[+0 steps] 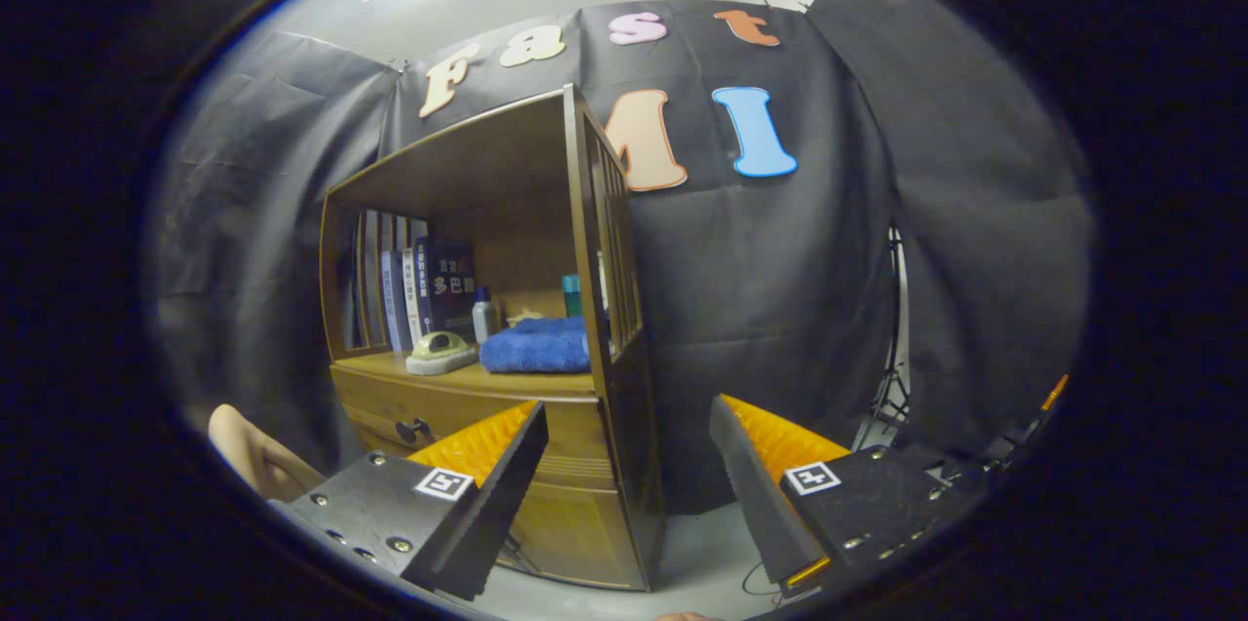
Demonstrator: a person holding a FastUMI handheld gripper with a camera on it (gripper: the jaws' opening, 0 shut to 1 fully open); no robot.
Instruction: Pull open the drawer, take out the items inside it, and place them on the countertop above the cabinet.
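A wooden cabinet [585,465] stands ahead and a little left of my gripper [624,450]. Its drawer [458,411] is closed, with a dark knob [413,429] just beyond my left finger. The countertop [507,375] above the drawer carries a folded blue towel [536,346] and a pale green device on a white base [441,352]. My gripper is open, with nothing between its fingers, and it stays well short of the cabinet front. The drawer's contents are hidden.
Several books [419,290] stand at the back left of the shelf, with a small white bottle [483,317] and a teal container [571,295] beside them. A slatted side panel [609,241] closes the right side. A hand [255,460] is at lower left. A stand [892,387] is on the right.
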